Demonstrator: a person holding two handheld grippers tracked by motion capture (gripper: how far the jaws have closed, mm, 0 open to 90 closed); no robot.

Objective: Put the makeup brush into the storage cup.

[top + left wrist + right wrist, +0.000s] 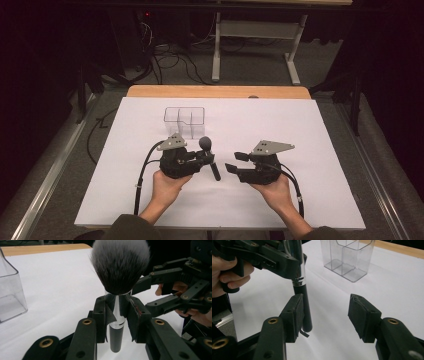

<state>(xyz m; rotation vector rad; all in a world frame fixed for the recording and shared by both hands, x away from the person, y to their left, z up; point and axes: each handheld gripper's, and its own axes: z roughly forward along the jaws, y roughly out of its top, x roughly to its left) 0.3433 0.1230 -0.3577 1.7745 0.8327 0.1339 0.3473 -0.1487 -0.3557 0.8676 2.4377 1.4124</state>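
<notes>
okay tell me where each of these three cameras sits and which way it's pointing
High view: above the person's side, looking forward and down on the table; both forearms, left tool, right tool.
Left gripper view: rides the left tool, looking along its jaws shut on the brush; a hand beyond.
Right gripper view: rides the right tool, jaws open, facing the brush handle.
All three share brush and clear organizer.

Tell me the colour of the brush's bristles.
The bristles are dark grey-black with white tips, best seen in the left gripper view.

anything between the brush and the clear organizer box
No, just bare white table cover between the makeup brush, held in the left gripper, and the clear organizer, seen in the high view.
</notes>
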